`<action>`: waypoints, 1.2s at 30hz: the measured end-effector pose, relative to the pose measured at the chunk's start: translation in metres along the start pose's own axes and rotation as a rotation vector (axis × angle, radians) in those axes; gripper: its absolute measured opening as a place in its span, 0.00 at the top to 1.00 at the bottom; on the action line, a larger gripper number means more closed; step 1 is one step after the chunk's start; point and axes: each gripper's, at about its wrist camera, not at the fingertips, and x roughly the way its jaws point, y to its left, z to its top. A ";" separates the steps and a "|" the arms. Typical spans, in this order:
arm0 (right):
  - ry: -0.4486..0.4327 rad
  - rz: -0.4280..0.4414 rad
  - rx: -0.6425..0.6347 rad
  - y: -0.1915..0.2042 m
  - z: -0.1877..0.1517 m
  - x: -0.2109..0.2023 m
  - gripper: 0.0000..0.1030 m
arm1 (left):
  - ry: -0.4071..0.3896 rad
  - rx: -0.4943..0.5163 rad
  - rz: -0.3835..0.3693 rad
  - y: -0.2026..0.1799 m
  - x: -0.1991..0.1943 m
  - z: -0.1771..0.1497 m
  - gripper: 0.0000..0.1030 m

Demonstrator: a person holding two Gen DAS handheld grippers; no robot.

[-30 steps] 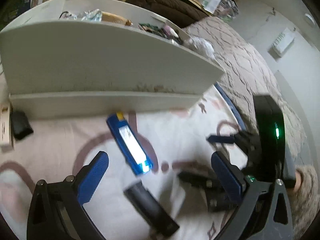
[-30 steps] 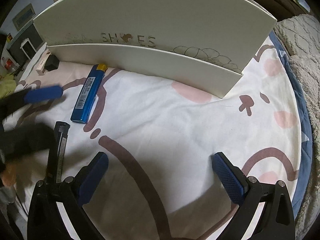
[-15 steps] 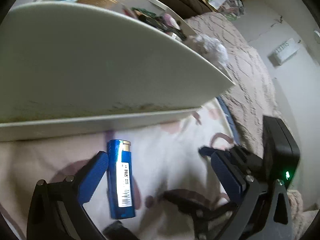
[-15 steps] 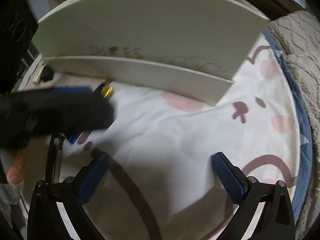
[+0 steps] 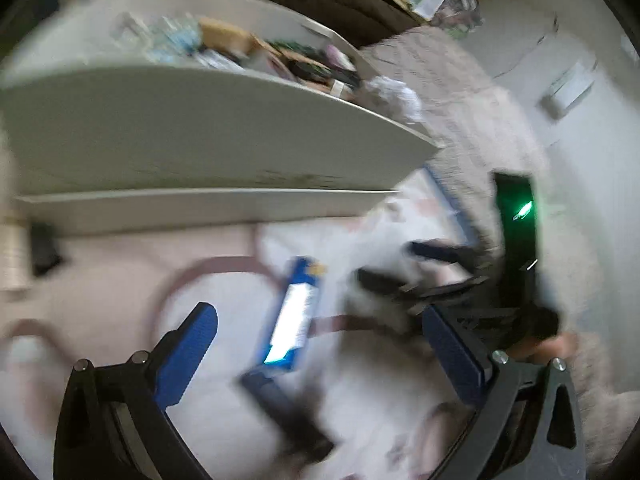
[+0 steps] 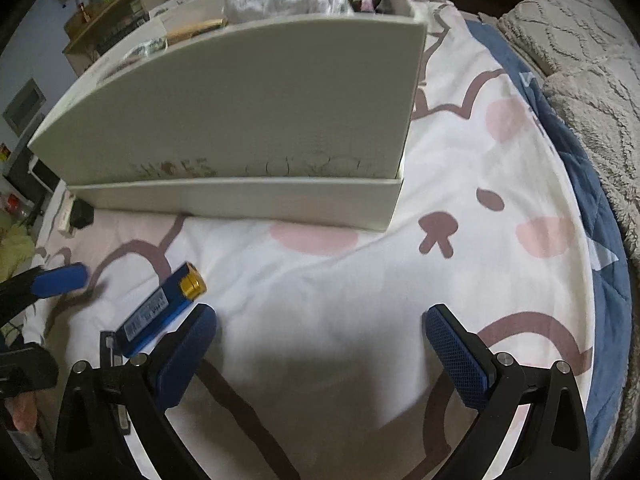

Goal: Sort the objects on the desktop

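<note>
A blue lighter (image 5: 295, 315) with a gold cap lies on the patterned cloth, just ahead of my open, empty left gripper (image 5: 320, 354). A black stick-shaped object (image 5: 286, 414) lies below the lighter, between the left fingers. In the right wrist view the lighter (image 6: 160, 312) lies beside the left finger of my open, empty right gripper (image 6: 320, 354), with the black object (image 6: 109, 354) behind that finger. The left gripper (image 6: 42, 284) shows at the left edge there. The right gripper (image 5: 448, 276) shows blurred in the left wrist view.
A white shoe box (image 6: 248, 128) (image 5: 200, 136) full of assorted items stands at the back of the cloth. A small black object (image 6: 82, 216) and a pale box (image 5: 12, 256) lie by its left end. A grey textured blanket (image 6: 592, 60) lies at the right.
The left gripper has pulled back and swung, so the lighter lies further ahead and tilted. The right gripper has moved left and closer to the lighter. Both stay open.
</note>
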 end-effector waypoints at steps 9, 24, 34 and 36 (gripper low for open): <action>-0.059 0.089 -0.006 0.024 0.001 0.001 0.00 | 0.070 0.041 0.220 -0.006 0.001 -0.045 0.00; -0.044 0.002 -0.192 0.052 0.053 0.030 0.00 | 0.100 0.048 0.355 -0.011 0.009 -0.061 0.00; 0.006 -0.028 -0.145 0.029 0.048 0.023 0.00 | 0.072 -0.011 0.405 0.005 0.001 -0.061 0.00; 0.009 -0.033 -0.130 0.023 0.046 0.022 0.00 | 0.060 -0.011 0.410 0.006 0.000 -0.061 0.00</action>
